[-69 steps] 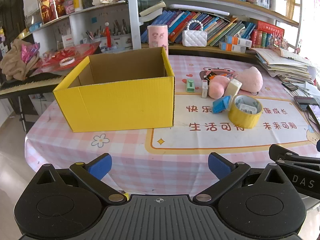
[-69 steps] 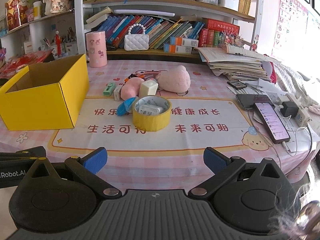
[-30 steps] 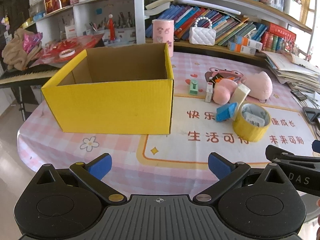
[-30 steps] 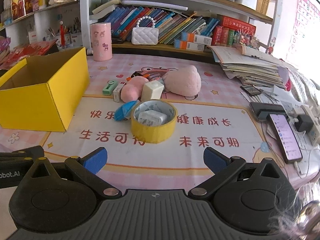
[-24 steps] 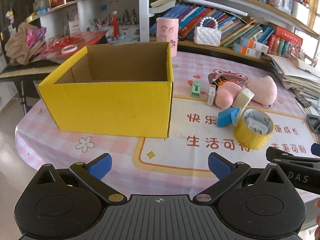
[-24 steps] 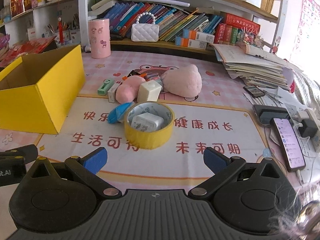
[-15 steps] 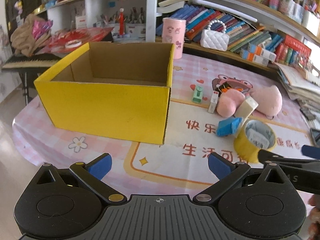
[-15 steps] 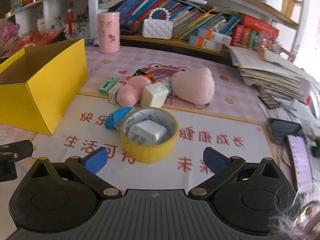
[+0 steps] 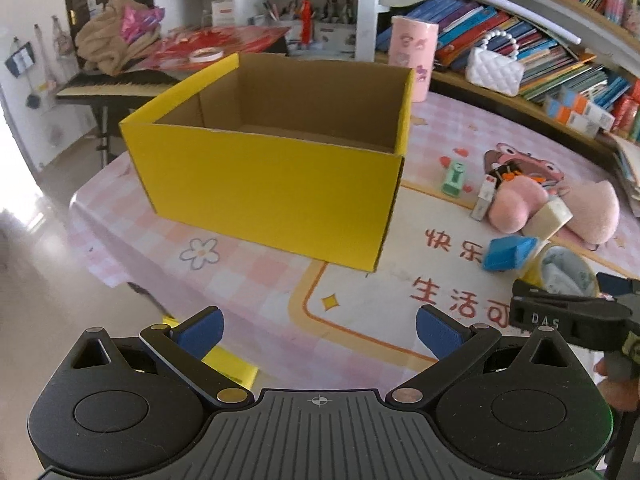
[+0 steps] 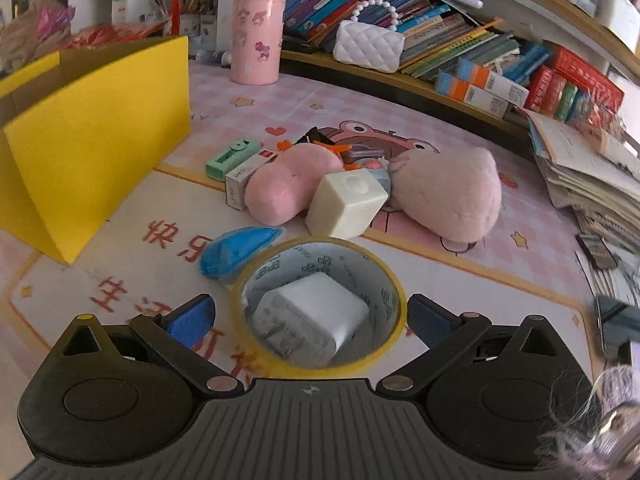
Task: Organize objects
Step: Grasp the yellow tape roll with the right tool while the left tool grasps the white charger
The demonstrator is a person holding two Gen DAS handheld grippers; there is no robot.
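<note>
Hovering right gripper (image 10: 308, 318): jaws wide, straddling yellow tape roll (image 10: 390, 280), possibly touching.
Left gripper (image 9: 318, 326): wide, empty.

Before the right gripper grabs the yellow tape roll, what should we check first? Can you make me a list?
1. Right gripper open wide: ok.
2. Yellow tape roll lined up between its fingers: ok.
3. White charger block sits inside the roll and may get left behind: not ok.
4. Blue object close beside the roll, touching or not: cannot tell.
5. Yellow box open on top: ok.
6. Left gripper open, holding nothing: ok.
</note>
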